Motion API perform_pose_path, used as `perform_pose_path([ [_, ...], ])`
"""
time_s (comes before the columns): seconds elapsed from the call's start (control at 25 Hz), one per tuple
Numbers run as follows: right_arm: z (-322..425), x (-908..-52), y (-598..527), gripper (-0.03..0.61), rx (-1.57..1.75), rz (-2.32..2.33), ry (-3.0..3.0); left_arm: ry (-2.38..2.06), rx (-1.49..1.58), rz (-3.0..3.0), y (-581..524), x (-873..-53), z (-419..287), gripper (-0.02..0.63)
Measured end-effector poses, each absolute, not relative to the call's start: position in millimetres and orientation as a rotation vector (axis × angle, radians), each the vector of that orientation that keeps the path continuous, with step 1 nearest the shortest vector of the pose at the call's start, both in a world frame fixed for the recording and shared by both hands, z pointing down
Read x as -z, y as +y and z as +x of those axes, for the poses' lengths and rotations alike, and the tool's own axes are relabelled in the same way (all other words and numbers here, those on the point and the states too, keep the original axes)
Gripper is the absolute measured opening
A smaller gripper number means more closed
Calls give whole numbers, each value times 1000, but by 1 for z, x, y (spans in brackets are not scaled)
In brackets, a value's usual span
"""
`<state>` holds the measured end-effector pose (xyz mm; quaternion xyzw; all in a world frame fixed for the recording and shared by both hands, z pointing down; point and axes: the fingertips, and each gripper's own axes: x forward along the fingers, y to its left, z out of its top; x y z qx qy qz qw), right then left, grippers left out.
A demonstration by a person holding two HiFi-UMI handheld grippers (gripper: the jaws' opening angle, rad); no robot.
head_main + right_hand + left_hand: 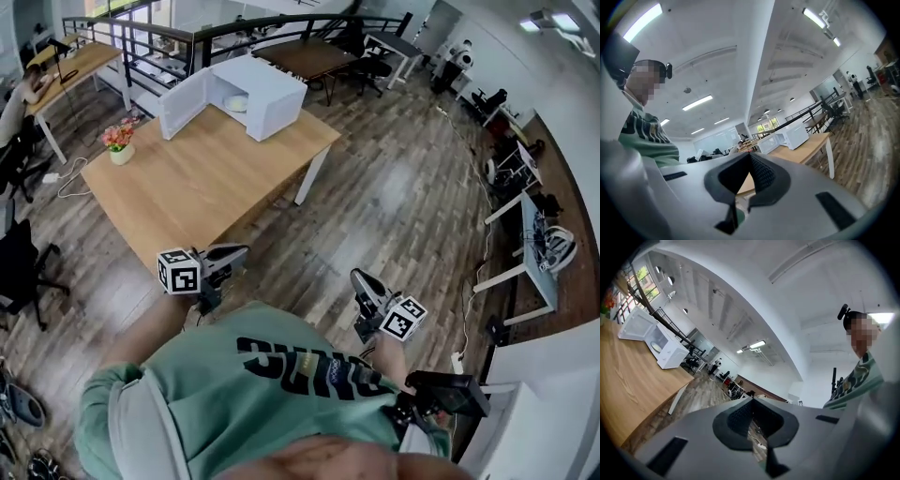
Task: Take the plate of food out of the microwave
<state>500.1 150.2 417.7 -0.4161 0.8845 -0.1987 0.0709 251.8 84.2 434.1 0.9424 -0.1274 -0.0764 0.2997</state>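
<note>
Left claw (pixel 751 400) clenched, tips together, gripping nothing. Right claw (pixel 749 157) likewise clenched and empty. In the head view, both low in the frame, either side of a green shirt (pixel 272 394). Left one at lower left, just beside the near corner of the light wooden tabletop (pixel 206 183). Right one at lower right of centre, over wooden floor (pixel 403 206). Both well apart from the microwave (pixel 267 94).

Farther out, at upper centre of the head view, that white microwave, standing on the far end of the tabletop. Door (pixel 183 105) swung wide open toward the left of the frame.

Inside the cavity, visible through the opening, the plate (pixel 236 103): pale, round, shallow, lying flat. Food on it too small to make out beyond a pale yellowish patch.

Same open microwave at the left in the left gripper view, with a pale disc in its cavity. Smaller and right of centre in the right gripper view, contents unreadable there.

Near the left edge of the tabletop, a small white flower pot (pixel 120 155) holding pink and orange blooms, well apart from the microwave.
</note>
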Motion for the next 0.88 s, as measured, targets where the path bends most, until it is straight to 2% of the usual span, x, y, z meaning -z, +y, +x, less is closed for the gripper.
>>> perform_pose_path([
  [0.2,564,-439,136,6,663,-1171,2687,-403,215,2496,79,-424,315,5],
  [0.44,602,-449,100,6,710,-1098,2673,-466,140,2481,59,-431,350,5],
  [0.88,547,-462,6,6,782,-1016,2801,-514,246,2419,-24,-453,308,5],
])
